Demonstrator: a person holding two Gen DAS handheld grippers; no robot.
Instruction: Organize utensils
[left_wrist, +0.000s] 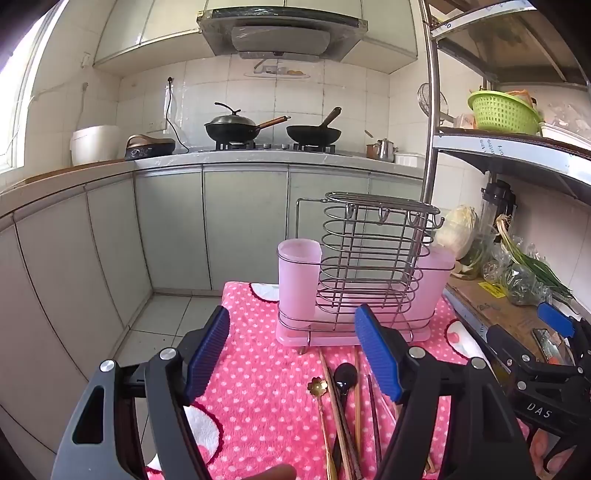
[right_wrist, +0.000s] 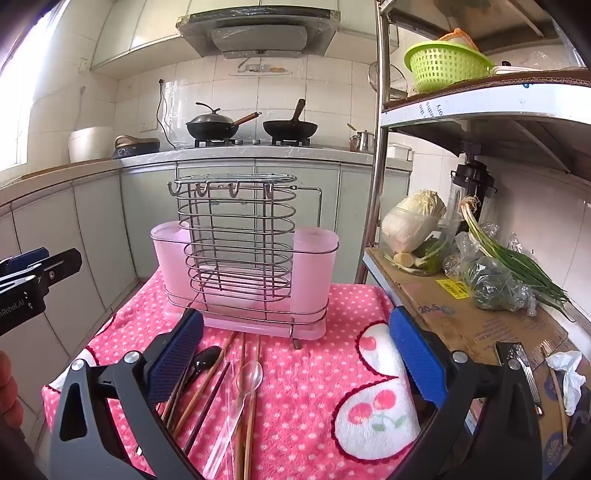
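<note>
A wire utensil rack (left_wrist: 369, 258) with pink plastic cups (left_wrist: 298, 277) stands on a pink polka-dot cloth (left_wrist: 258, 387); it also shows in the right wrist view (right_wrist: 236, 251). Loose utensils lie in front of it: a gold flower spoon (left_wrist: 317, 387), a black spoon (left_wrist: 344, 376), wooden chopsticks (left_wrist: 334, 398) and, in the right wrist view, a clear plastic spoon (right_wrist: 251, 373), the black spoon (right_wrist: 207, 360) and chopsticks (right_wrist: 210, 380). My left gripper (left_wrist: 291, 354) is open and empty above the utensils. My right gripper (right_wrist: 295, 354) is open and empty, just right of them.
A metal shelf at the right holds cabbage (right_wrist: 410, 218), green onions (right_wrist: 517, 258), a cardboard sheet (right_wrist: 461, 317) and a green basket (right_wrist: 443, 66). Behind, a kitchen counter carries two woks (left_wrist: 229, 129) and a rice cooker (left_wrist: 92, 144). The floor lies left of the cloth.
</note>
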